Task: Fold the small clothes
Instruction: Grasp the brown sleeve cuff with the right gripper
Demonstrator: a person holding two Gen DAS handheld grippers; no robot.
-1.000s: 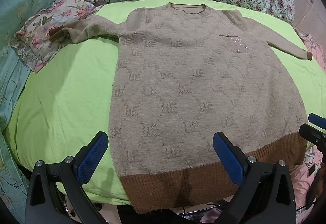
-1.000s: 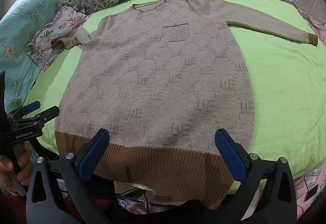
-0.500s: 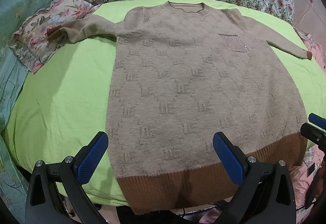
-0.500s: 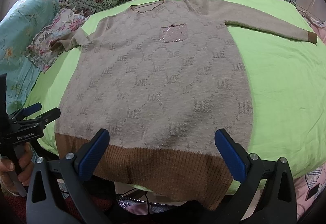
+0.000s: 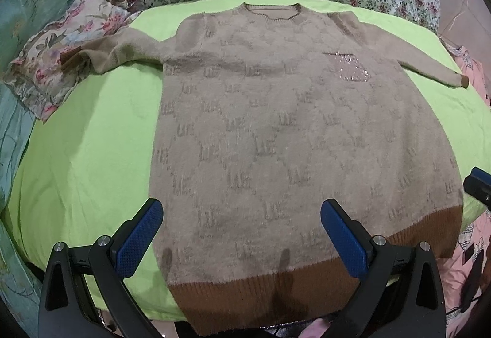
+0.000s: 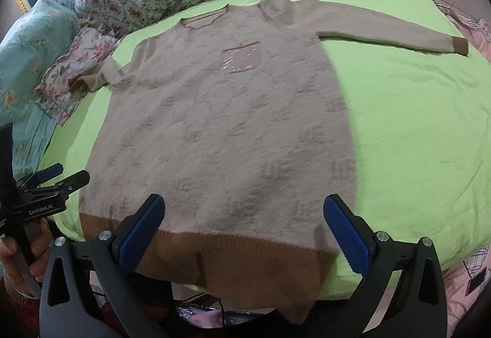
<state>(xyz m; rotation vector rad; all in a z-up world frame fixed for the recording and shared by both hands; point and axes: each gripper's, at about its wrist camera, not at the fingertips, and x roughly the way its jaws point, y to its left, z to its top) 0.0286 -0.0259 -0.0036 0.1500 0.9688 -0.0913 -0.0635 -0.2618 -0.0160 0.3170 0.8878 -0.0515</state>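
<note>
Both tools level, fingers wide, holding nothing: left tool and right tool hover over sweater hem at 6 o'clock of bed.

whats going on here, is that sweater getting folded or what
A person holds two grippers over a beige sweater spread flat on a green sheet, both sleeves out. The left gripper and right gripper are open above the brown hem, gripping nothing. No fold has been made yet.
</note>
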